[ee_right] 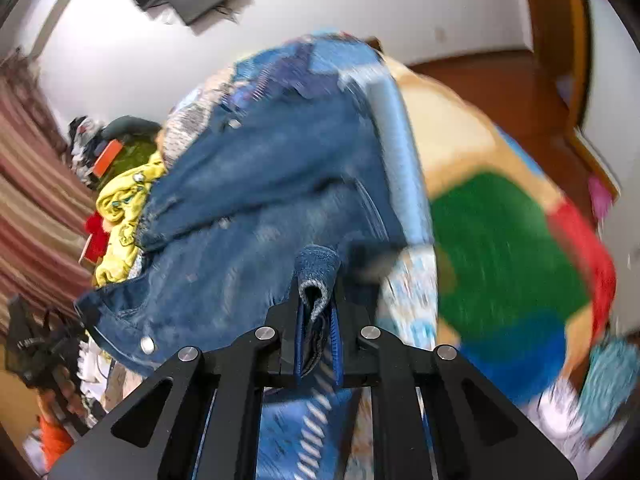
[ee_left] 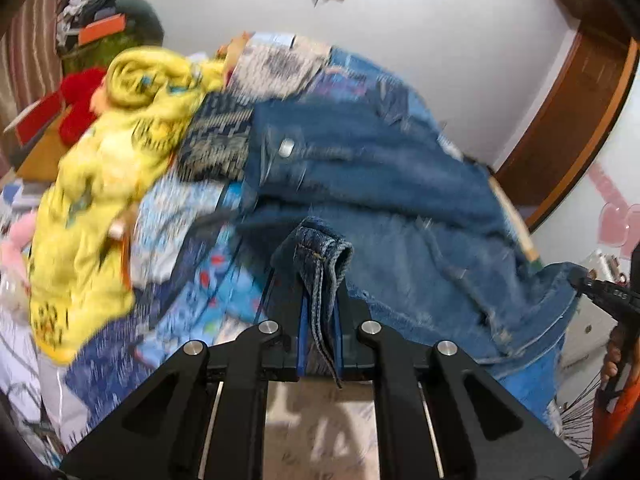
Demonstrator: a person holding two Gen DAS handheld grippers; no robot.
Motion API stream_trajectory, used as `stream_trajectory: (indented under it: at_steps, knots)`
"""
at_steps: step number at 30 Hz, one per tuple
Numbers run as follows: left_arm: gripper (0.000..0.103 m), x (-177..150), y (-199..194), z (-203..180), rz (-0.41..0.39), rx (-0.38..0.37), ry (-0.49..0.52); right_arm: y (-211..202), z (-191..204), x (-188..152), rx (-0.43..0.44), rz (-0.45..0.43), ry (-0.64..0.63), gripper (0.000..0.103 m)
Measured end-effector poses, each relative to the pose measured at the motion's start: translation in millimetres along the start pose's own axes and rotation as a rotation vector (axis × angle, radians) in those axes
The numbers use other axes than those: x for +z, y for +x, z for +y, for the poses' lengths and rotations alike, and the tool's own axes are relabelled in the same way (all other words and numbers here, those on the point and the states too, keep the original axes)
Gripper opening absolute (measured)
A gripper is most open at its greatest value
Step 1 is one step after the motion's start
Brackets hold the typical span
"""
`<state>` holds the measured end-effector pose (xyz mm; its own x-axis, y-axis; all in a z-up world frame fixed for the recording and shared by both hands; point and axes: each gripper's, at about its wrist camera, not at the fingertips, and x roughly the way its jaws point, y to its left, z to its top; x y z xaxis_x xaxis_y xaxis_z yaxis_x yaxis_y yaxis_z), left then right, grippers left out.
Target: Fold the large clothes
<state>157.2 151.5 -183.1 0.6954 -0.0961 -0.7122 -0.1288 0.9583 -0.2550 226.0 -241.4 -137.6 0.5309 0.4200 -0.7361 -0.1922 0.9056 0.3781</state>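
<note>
Bed (ee_left: pixel 192 280) with the blue patterned sheet carries everything; both views motion-blurred, so fine detail is unreliable.

Denim garment (ee_left: pixel 360 168), looks like a jacket (snap buttons visible), is spread across the bed, near edge lifted off it by both grippers. Yellow cloth (ee_left: pixel 120 140) is bunched just beside its left side, touching or overlapping the edge; can't tell which. Multicoloured blanket (ee_right: pixel 500 248) sits on the right side.

Left gripper (ee_left: pixel 320 280): jaws clamped on a folded denim hem, fabric bunched between the blue pads. Right gripper (ee_right: pixel 318 292): same, jaws closed on a rolled denim edge. The two grips are well apart along the near edge; the right gripper is visible at the far right of the left view, holding its corner.

Step, my read: mid-fold, near edge picked up and being carried over the body of the garment.

Next move needs: both grips level and travelling together so the edge stays taut, landing on denim clear of the yellow cloth, then releasing both at once.
</note>
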Motion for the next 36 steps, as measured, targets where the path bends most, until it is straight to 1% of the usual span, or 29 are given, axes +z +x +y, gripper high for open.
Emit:
stream_trajectory:
  at_steps: [3,5,6,7,9,11,12,13,16,18,20,21,22,24,25,26,27,28,29,31,32,33,34,35,36]
  knots:
    - [0.009,31.1,-5.8,-8.2,-0.048,-0.044,0.029,3.4,14.5,26.7,-0.013,-0.067,-0.063,0.009]
    - [0.009,59.6,-7.4,-17.2,-0.097,-0.051,0.070,10.9,20.4,52.7,-0.032,-0.108,-0.081,0.009]
    - [0.009,73.3,-4.8,-19.7,-0.112,-0.053,0.084,13.5,22.0,61.5,-0.029,-0.118,-0.084,0.009]
    - [0.008,82.6,-2.9,-22.9,-0.121,-0.054,0.091,17.7,24.2,79.0,-0.026,-0.135,-0.091,0.009]
    - [0.008,115.6,9.9,-27.5,-0.147,-0.058,0.106,23.2,30.4,107.0,-0.027,-0.164,-0.110,0.009]
    - [0.008,142.0,23.4,-28.8,-0.166,-0.033,0.106,29.2,37.7,134.4,-0.037,-0.197,-0.135,0.009]
    - [0.008,155.7,33.4,-28.3,-0.173,-0.008,0.096,31.7,40.1,143.3,-0.042,-0.207,-0.143,0.008]
    - [0.008,166.6,43.1,-26.7,-0.175,0.013,0.086,38.0,42.7,160.6,-0.046,-0.226,-0.145,0.008]
    - [0.008,200.0,85.3,-21.1,-0.156,0.074,0.067,54.7,38.0,190.4,-0.049,-0.265,-0.108,0.008]
    - [0.008,217.7,120.6,-15.9,-0.126,0.102,0.055,77.5,29.8,208.3,-0.062,-0.262,-0.068,0.008]
    - [0.008,226.0,154.0,-11.8,-0.098,0.136,0.059,112.9,17.7,219.7,-0.078,-0.220,-0.021,0.009]
    - [0.008,226.2,170.4,-9.1,-0.072,0.148,0.055,123.9,13.6,223.6,-0.090,-0.202,-0.014,0.009]
    - [0.008,226.3,191.7,-5.0,-0.032,0.161,0.044,144.7,8.7,223.1,-0.114,-0.171,-0.006,0.009]
    - [0.009,223.0,219.8,3.1,0.024,0.176,0.014,172.3,-0.7,221.0,-0.148,-0.116,0.014,0.009]
    - [0.011,220.0,236.1,9.0,0.061,0.185,0.002,179.8,-4.9,221.6,-0.152,-0.101,0.027,0.009]
    - [0.012,217.2,244.5,12.7,0.079,0.192,-0.006,190.2,-11.9,218.8,-0.151,-0.083,0.045,0.011]
    - [0.016,215.2,252.0,16.5,0.094,0.194,-0.017,195.6,-18.9,216.0,-0.139,-0.079,0.063,0.014]
    - [0.017,214.1,256.3,19.6,0.100,0.186,-0.023,196.3,-23.5,217.1,-0.130,-0.088,0.079,0.014]
    - [0.017,213.9,257.7,21.7,0.099,0.176,-0.021,193.6,-29.4,213.8,-0.118,-0.111,0.104,0.017]
    - [0.020,218.4,256.8,20.0,0.127,0.181,0.007,181.8,-35.7,212.0,-0.149,-0.152,0.127,0.022]
    - [0.021,220.7,256.1,18.7,0.141,0.187,0.017,178.2,-37.3,216.2,-0.168,-0.159,0.129,0.028]
    - [0.028,225.4,252.2,16.5,0.158,0.198,0.028,174.9,-38.6,219.7,-0.176,-0.159,0.129,0.031]
    - [0.042,229.2,248.1,14.8,0.158,0.212,0.033,165.7,-38.1,221.0,-0.171,-0.161,0.122,0.034]
    - [0.050,233.9,239.7,10.9,0.136,0.236,0.042,159.5,-36.6,222.1,-0.155,-0.164,0.114,0.034]
    - [0.061,238.5,227.7,8.6,0.097,0.251,0.050,154.8,-33.3,224.6,-0.141,-0.168,0.104,0.035]
